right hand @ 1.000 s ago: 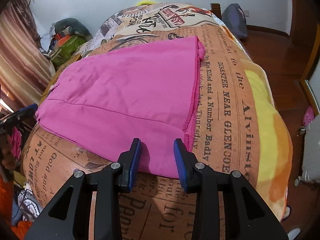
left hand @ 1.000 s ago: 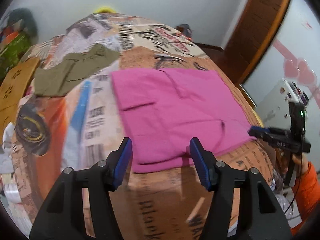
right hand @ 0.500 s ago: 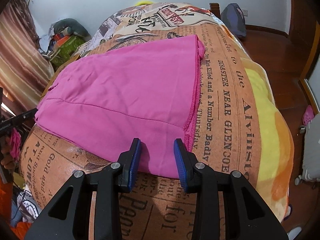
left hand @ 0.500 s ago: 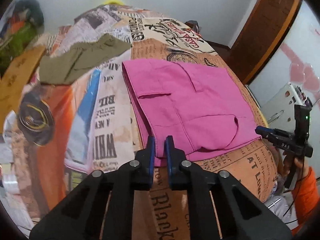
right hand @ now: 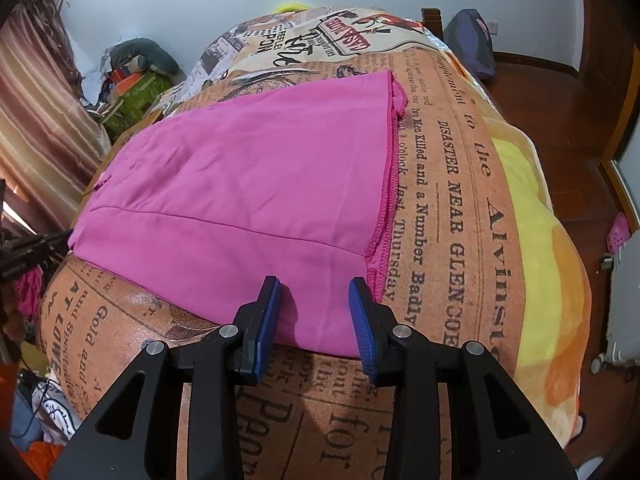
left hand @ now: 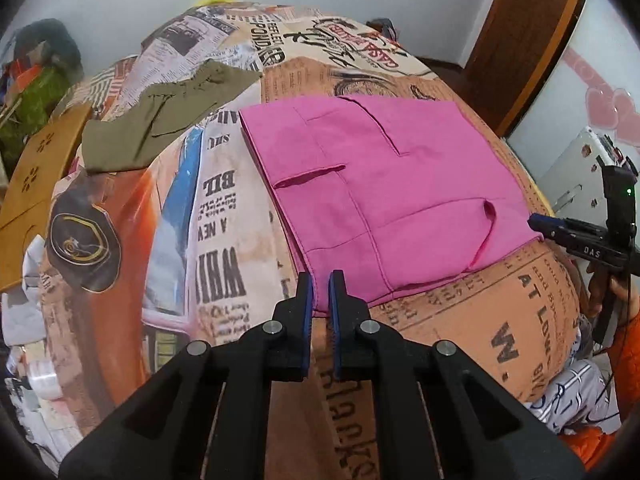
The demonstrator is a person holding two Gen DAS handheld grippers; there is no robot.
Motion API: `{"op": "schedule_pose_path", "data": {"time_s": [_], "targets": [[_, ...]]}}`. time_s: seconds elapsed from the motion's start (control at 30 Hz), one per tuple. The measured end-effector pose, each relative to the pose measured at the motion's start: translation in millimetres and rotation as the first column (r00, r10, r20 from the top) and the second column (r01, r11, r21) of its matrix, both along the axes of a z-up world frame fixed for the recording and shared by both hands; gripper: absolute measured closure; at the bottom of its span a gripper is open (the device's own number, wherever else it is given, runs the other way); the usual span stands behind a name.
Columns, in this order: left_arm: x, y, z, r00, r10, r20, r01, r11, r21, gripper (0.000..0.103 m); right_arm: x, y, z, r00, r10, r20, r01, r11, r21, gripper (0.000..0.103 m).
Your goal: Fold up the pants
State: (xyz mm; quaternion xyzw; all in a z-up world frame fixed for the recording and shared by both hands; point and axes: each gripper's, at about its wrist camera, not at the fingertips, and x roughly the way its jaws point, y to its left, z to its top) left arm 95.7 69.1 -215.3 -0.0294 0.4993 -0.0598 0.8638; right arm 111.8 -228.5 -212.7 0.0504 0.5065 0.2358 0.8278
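Observation:
Pink pants [left hand: 384,184] lie folded flat on a bed with a newspaper-print blanket [left hand: 224,216]. My left gripper [left hand: 321,280] is shut on the near left corner of the pink pants. My right gripper [right hand: 314,292] is open, with its fingers either side of the pants' near edge [right hand: 312,320], close to the hem corner. The pants also fill the middle of the right wrist view [right hand: 248,184]. The right gripper shows at the right edge of the left wrist view [left hand: 560,232].
Olive-green pants [left hand: 160,120] lie on the bed to the far left. A wooden board [left hand: 36,176] sits at the left edge. Clutter is piled by the curtain [right hand: 132,88]. A wooden floor [right hand: 560,92] and a white suitcase [right hand: 624,320] are right of the bed.
My left gripper moved left to the pants' near left corner and closed on it. My right gripper stayed open at the near edge.

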Motion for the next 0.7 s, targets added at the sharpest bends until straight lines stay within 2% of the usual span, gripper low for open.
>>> {"op": "schedule_pose_path", "data": {"time_s": [0.1, 0.17, 0.23, 0.3, 0.4, 0.53, 0.7], "targets": [[-2, 1, 6, 1.000, 0.009, 0.013, -0.009, 1.000, 0.010, 0.093, 0, 2, 5, 1.000, 0.005, 0.000, -0.005, 1.000, -0.024, 0.071], [-3, 1, 17, 0.999, 0.013, 0.043, -0.015, 0.999, 0.038, 0.093, 0, 5, 13, 1.000, 0.012, 0.024, -0.011, 0.999, -0.046, 0.071], [-3, -1, 30, 0.996, 0.013, 0.091, -0.022, 0.995, 0.098, 0.093, -1, 10, 21, 0.998, 0.027, 0.049, -0.025, 0.999, -0.043, 0.070], [-3, -2, 37, 0.993, 0.008, 0.120, -0.018, 0.996, 0.086, 0.093, -3, 16, 25, 0.997, 0.049, 0.064, -0.047, 0.998, -0.036, 0.070], [2, -3, 30, 0.995, 0.005, 0.097, -0.010, 0.999, 0.044, 0.093, -2, 26, 13, 0.997, 0.073, 0.038, -0.071, 0.996, -0.046, 0.070], [6, -7, 1, 1.000, 0.005, 0.024, -0.006, 0.999, 0.051, 0.093, 0, 23, 10, 0.998, 0.056, 0.026, -0.056, 0.998, -0.024, 0.070], [14, 2, 19, 0.998, 0.011, 0.060, -0.014, 0.999, 0.044, 0.092, 12, 24, 27, 0.995, 0.080, 0.062, -0.075, 0.994, -0.077, 0.069]]}}
